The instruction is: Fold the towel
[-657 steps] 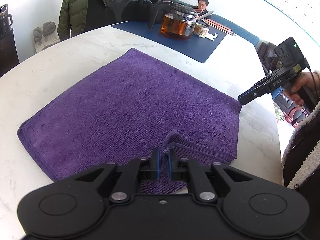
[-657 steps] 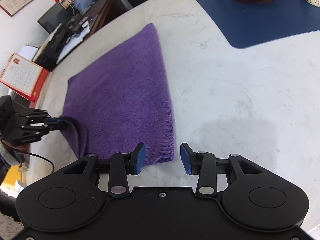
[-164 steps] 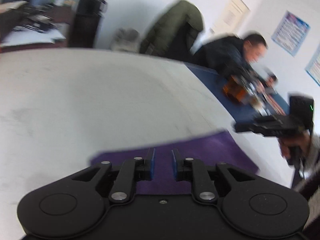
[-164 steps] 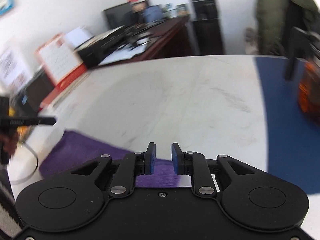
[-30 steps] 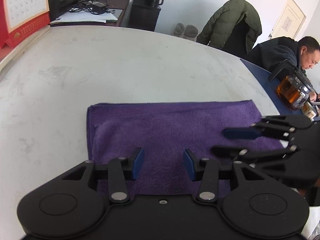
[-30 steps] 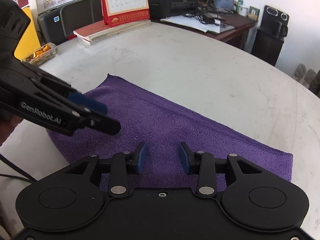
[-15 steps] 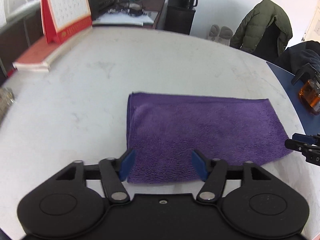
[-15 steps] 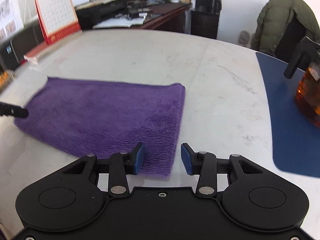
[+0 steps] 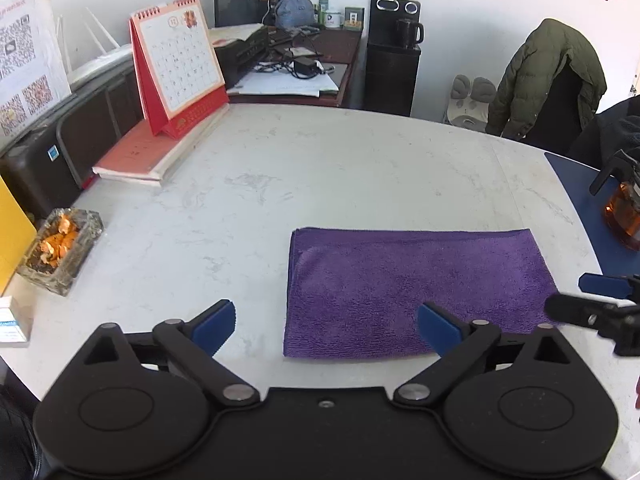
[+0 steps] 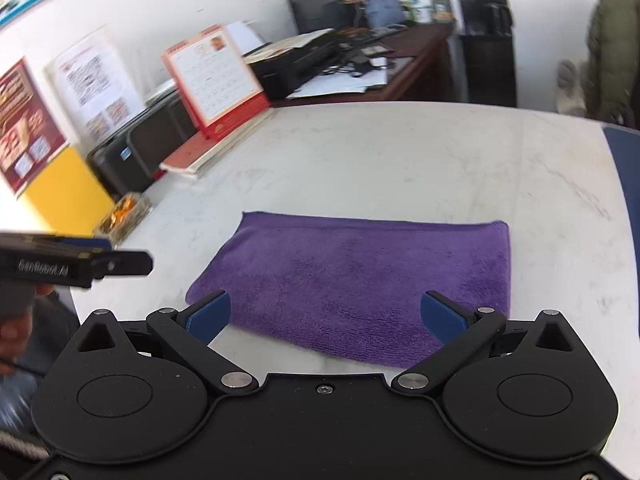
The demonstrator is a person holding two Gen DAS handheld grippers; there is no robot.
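The purple towel [image 9: 412, 288] lies flat on the white marble table [image 9: 320, 168], folded into a long rectangle. My left gripper [image 9: 326, 326] hovers above its near left corner. Its jaws are opening wide, with nothing between the blue pads [image 9: 216, 320]. My right gripper [image 10: 326, 316] hangs above the towel [image 10: 360, 276] at its near edge, its jaws also opening and holding nothing. Each gripper shows in the other's view: the right gripper [image 9: 592, 300] at the towel's right end, the left gripper [image 10: 80, 264] off the left end.
A red desk calendar [image 9: 176, 64] stands on flat books [image 9: 152, 152] at the table's far left. Near the left edge sit a glass ashtray [image 9: 60, 248] with orange peel and a small box [image 9: 10, 320]. At the right lies a blue mat [image 9: 576, 176] with a glass teapot [image 9: 624, 216].
Both grippers have lifted up and back from the towel and their jaws have spread wide. The right view has rolled. The towel stays flat on the table.
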